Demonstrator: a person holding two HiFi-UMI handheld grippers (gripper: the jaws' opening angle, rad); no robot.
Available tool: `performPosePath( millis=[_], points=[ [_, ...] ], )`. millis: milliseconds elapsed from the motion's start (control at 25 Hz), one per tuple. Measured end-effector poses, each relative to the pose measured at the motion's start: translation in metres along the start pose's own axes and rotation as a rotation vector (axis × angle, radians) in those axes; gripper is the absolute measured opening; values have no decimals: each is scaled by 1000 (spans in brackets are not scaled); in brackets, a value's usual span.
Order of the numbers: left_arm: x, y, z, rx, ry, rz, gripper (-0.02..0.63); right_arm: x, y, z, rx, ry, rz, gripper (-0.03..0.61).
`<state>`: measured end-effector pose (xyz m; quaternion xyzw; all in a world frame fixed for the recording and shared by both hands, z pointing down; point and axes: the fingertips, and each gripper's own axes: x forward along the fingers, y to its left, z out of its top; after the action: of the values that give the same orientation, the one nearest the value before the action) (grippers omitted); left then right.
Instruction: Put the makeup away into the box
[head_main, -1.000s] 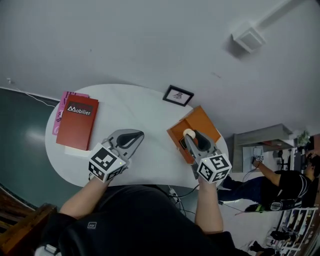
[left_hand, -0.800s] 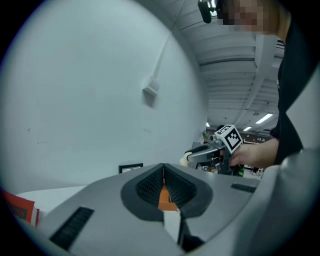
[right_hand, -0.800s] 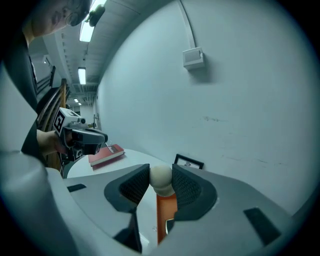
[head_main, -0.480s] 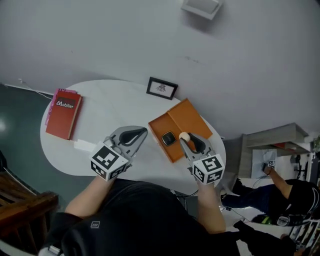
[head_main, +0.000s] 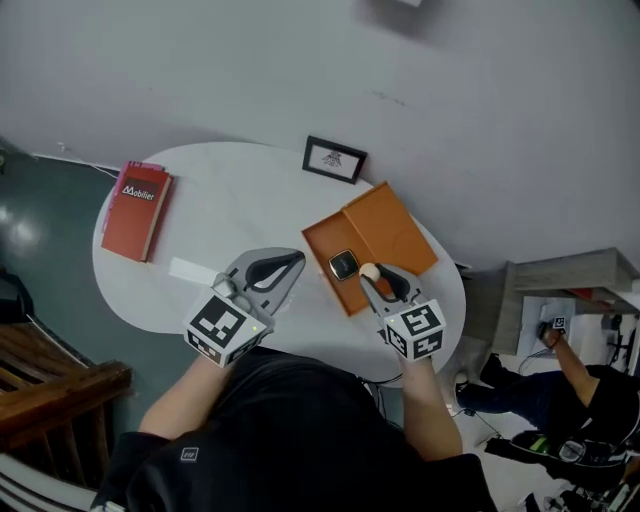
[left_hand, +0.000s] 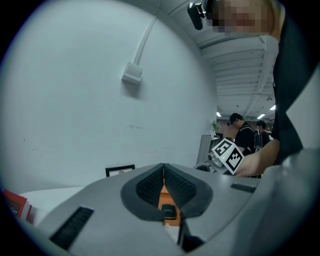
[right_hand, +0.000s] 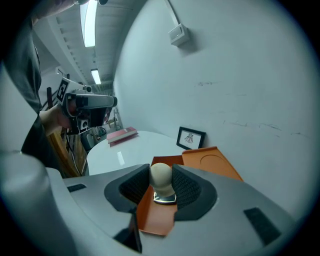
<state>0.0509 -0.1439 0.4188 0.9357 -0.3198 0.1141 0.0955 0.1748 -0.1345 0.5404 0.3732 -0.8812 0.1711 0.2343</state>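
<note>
An open orange box (head_main: 322, 238) lies on the white oval table (head_main: 230, 205), its lid (head_main: 392, 228) folded out to the far right. A black square compact (head_main: 343, 265) rests in the tray. My right gripper (head_main: 372, 276) hovers over the box's near end, shut on a beige egg-shaped makeup sponge (head_main: 369, 270). In the right gripper view the sponge (right_hand: 161, 176) sits between the pads above the compact (right_hand: 165, 199) and tray (right_hand: 154, 220). My left gripper (head_main: 285, 268) is shut and empty, just left of the box; its view shows the pads touching (left_hand: 163, 175) with the compact (left_hand: 168, 211) beyond.
A framed picture (head_main: 334, 159) stands at the table's far edge by the wall. A red book (head_main: 138, 208) lies at the left end, a white card (head_main: 192, 269) near the front edge. A wooden chair (head_main: 50, 385) stands lower left; people are in the background right.
The right gripper has sunk with the sponge toward the box's near end. The left gripper has drifted right, closer to the box. The compact now shows plainly in the tray.
</note>
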Motion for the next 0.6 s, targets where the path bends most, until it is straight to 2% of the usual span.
performPosePath(
  millis=[280,600],
  points=[
    [5,3,-14,-26,41,-65,14,18,9,-44,51,74,-44,155],
    [0,9,-33,-48,90,-80,14,36,16,-77,84,133,-49,163]
  ],
)
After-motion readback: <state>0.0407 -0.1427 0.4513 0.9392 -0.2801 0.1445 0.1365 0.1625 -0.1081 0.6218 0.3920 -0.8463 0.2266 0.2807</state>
